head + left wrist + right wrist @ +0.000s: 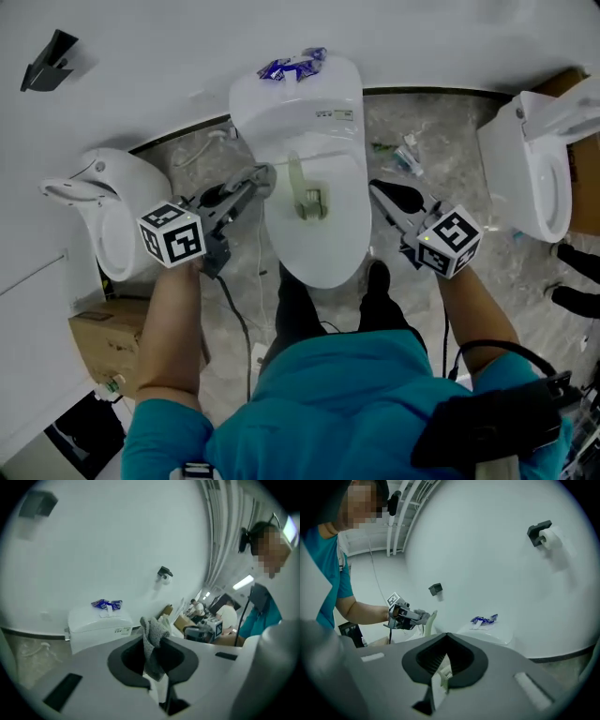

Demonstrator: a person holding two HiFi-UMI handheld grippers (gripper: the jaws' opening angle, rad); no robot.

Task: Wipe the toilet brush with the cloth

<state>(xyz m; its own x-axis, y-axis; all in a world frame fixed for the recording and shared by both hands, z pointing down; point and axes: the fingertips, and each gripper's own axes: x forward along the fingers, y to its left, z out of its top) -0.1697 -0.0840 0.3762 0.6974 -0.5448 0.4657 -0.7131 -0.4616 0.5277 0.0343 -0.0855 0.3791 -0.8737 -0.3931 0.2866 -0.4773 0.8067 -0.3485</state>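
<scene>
The toilet brush (302,187) stands on the closed toilet (323,258), its handle just beside the left gripper (262,175), which is clamped on the grey cloth (153,646); the right gripper (382,195) hovers beside the toilet, jaws together

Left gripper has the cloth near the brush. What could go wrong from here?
1. The toilet brush stands unheld at the toilet. The right gripper is off to its side, jaws together on nothing, so a wipe might tip the brush.
2. The left gripper pinches just a bunched part of the cloth, so rubbing could pull it free.
</scene>
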